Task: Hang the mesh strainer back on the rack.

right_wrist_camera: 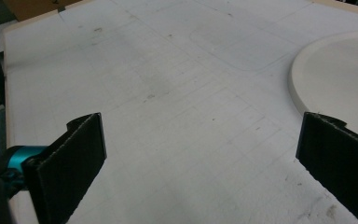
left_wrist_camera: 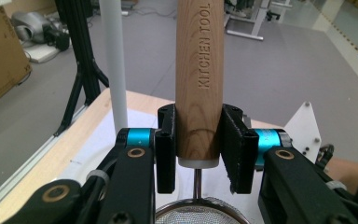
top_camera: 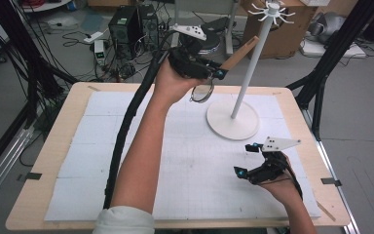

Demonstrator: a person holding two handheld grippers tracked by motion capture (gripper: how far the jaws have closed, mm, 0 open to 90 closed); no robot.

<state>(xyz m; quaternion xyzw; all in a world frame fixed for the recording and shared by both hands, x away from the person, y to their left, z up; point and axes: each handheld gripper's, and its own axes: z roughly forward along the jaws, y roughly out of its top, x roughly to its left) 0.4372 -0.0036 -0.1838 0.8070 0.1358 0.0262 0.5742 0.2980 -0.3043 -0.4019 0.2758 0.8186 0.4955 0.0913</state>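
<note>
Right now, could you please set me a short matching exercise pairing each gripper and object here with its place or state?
Things:
1. left gripper
2. right gripper
3. strainer
4. white stand

States:
A. stands on the table mat, with hooks on top
B. open, low over the mat
C. shut on a wooden handle
D. held up in the air beside the pole

Pairs: 1-C, 2-B, 3-D, 4-A

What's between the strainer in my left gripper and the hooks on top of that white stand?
Nothing visible. The left gripper holds the strainer by its wooden handle beside the stand's pole; only open air lies between it and the hooks.
</note>
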